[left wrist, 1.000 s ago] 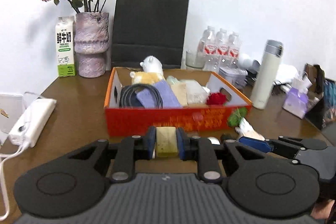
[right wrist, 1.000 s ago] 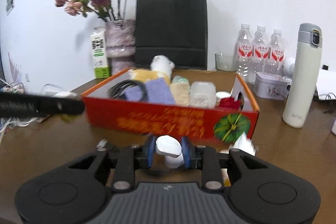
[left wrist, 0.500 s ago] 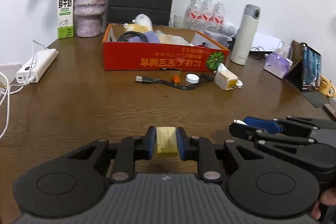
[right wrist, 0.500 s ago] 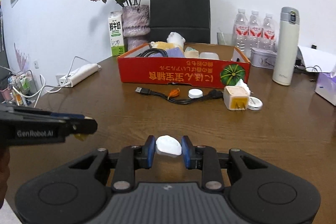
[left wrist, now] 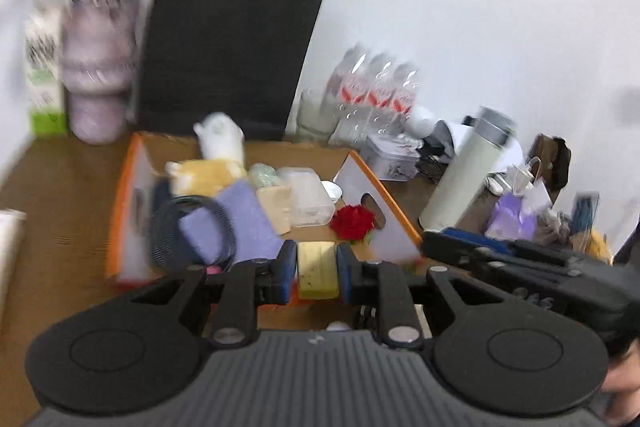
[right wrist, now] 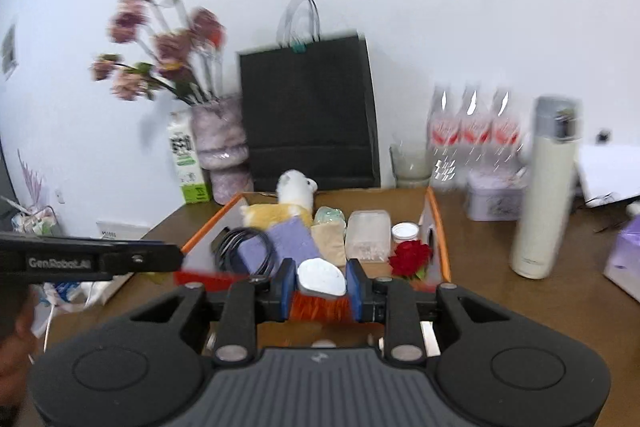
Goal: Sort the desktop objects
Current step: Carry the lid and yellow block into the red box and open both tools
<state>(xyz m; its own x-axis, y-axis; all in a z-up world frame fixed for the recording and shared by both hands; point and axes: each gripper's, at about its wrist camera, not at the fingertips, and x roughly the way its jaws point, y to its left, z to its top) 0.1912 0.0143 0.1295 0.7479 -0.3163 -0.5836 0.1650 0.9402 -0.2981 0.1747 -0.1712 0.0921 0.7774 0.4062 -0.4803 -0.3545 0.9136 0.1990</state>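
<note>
My left gripper [left wrist: 317, 273] is shut on a small yellow block [left wrist: 317, 269] and hangs over the near edge of the orange cardboard box [left wrist: 122, 211]. My right gripper [right wrist: 321, 285] is shut on a white rounded piece [right wrist: 321, 277], also above the box's [right wrist: 438, 227] near wall. Inside the box lie a coiled black cable [right wrist: 244, 247], a purple cloth [right wrist: 292, 243], a plush toy [right wrist: 294, 197], a clear plastic case [right wrist: 367, 233] and a red flower [right wrist: 411, 257]. The left gripper's side [right wrist: 100, 259] shows in the right wrist view, and the right gripper's side [left wrist: 500, 259] shows in the left wrist view.
Behind the box stand a black paper bag [right wrist: 308, 115], a vase of flowers [right wrist: 220, 147], a milk carton [right wrist: 186, 159] and water bottles [right wrist: 472, 131]. A white thermos [right wrist: 544, 187] and a tissue pack [left wrist: 514, 215] stand to the right on the brown table [right wrist: 500, 303].
Both grippers have swung forward from well back on the table to just above the box's near wall, each still holding its piece. The view is blurred by motion.
</note>
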